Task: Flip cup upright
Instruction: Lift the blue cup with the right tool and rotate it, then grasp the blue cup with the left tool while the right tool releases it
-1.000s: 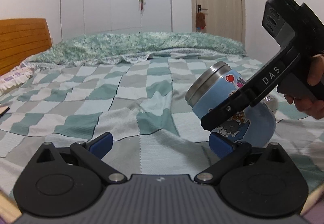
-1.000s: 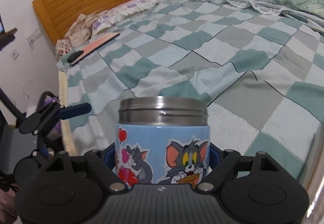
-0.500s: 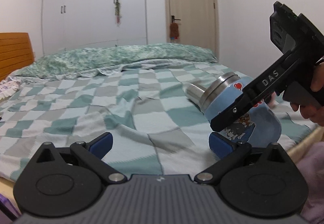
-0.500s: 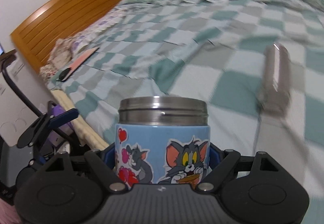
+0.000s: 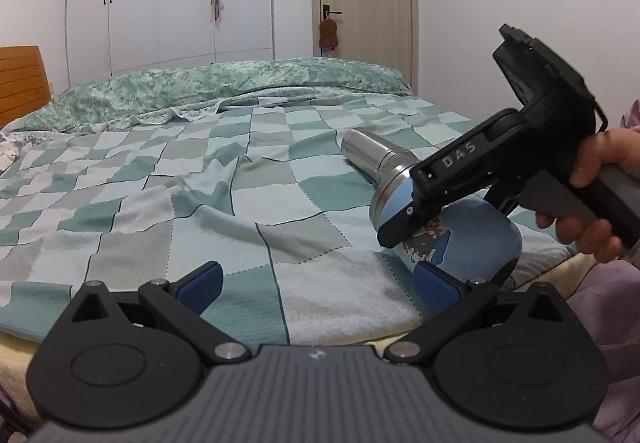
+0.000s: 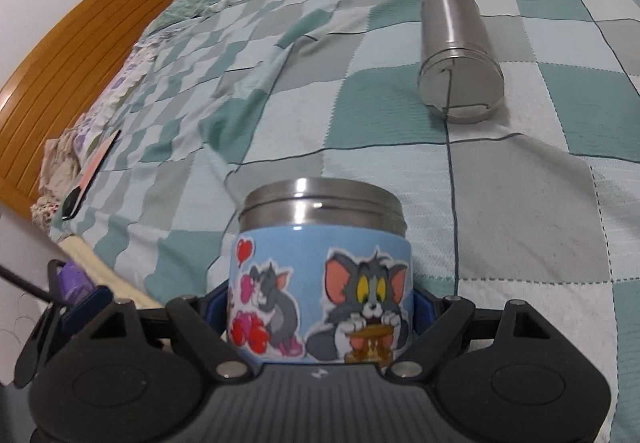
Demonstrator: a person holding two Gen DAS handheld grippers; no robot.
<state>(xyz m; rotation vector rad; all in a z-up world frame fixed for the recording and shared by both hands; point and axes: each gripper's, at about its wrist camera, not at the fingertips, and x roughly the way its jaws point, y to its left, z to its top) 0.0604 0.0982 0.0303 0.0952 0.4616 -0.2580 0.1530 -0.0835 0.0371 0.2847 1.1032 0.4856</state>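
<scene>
The cup [image 6: 320, 279] is blue with cartoon cat stickers and a steel threaded rim. My right gripper [image 6: 320, 307] is shut on its body, rim pointing away from the camera. In the left wrist view the cup [image 5: 468, 239] is tilted, rim up and to the left, low over the bed's near right corner, with the right gripper [image 5: 424, 219] clamped around it. My left gripper [image 5: 316, 283] is open and empty, its right finger just in front of the cup.
A steel cylinder [image 6: 458, 51] lies on its side on the checked bedspread [image 6: 520, 203] beyond the cup; it also shows in the left wrist view [image 5: 376, 157]. A wooden headboard [image 6: 72, 75], a phone [image 6: 92, 175] and rumpled quilt [image 5: 224, 91] lie farther off.
My right gripper has carried the cup toward the bed's near right corner and tipped it. The steel cylinder has come into view. My left gripper stays open.
</scene>
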